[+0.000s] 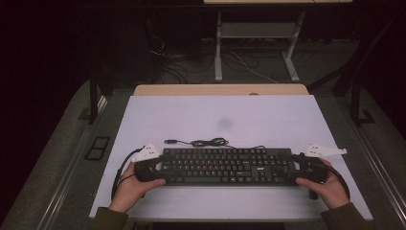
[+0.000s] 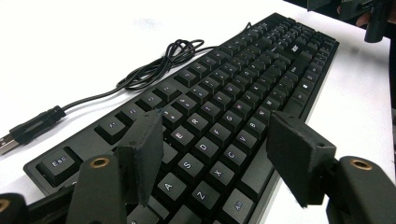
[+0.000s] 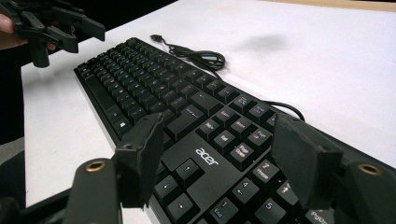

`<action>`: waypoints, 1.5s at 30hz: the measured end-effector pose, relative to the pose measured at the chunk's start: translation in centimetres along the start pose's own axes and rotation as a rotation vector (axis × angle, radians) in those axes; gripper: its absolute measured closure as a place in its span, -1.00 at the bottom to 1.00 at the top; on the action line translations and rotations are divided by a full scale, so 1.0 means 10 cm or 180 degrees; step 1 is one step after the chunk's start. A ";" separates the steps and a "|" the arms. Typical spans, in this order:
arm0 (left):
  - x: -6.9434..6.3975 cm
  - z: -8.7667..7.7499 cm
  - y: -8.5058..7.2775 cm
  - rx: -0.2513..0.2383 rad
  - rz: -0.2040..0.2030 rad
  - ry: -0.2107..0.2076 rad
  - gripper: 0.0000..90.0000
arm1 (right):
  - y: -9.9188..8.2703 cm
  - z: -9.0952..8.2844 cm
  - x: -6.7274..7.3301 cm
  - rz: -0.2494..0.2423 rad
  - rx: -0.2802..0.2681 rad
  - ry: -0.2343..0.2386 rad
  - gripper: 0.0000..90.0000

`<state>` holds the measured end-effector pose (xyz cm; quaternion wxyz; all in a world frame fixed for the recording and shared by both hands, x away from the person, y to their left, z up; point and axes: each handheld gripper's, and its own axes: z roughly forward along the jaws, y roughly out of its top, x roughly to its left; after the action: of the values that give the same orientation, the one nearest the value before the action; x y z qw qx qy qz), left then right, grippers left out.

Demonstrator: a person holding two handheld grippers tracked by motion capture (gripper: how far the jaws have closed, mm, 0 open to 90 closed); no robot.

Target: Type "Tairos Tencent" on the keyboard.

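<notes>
While one keyboard (image 1: 225, 166) lies on table (image 1: 268, 120), two hand-held grippers (image 2: 215, 154) (image 3: 217, 154) spread wide.

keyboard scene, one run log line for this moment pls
left gripper: open, at keyboard left end | right gripper: open, at right end | cable: loose behind

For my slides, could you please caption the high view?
Both grippers, left and right, open at the ends of a black keyboard on the white table.
</notes>
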<state>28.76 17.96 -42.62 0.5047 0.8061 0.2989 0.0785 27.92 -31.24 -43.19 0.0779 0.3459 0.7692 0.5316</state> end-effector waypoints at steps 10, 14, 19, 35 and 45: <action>-0.01 0.01 0.02 -0.0010 -0.0019 -0.0008 -0.21 | 0.01 0.03 0.01 -0.0005 0.0009 0.0043 -0.25; -0.01 0.02 0.02 0.0009 0.0003 -0.0007 -0.21 | 0.02 0.03 0.01 0.0011 -0.0012 0.0065 -0.25; -0.02 0.02 0.02 0.0005 0.0010 -0.0008 -0.21 | 0.06 0.08 0.04 -0.0002 -0.0004 0.0128 -0.19; -0.03 0.03 0.03 -0.0002 0.0021 -0.0028 -0.21 | 0.16 0.21 0.13 -0.0036 0.0086 0.0294 0.09; -0.03 0.02 0.02 -0.0002 0.0016 -0.0024 -0.21 | 0.22 0.33 0.18 -0.0026 0.0175 0.0408 0.34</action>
<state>28.74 17.57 -42.48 0.5059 0.8070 0.2949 0.0768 29.14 -27.21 -42.19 0.0212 0.3100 0.7883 0.5310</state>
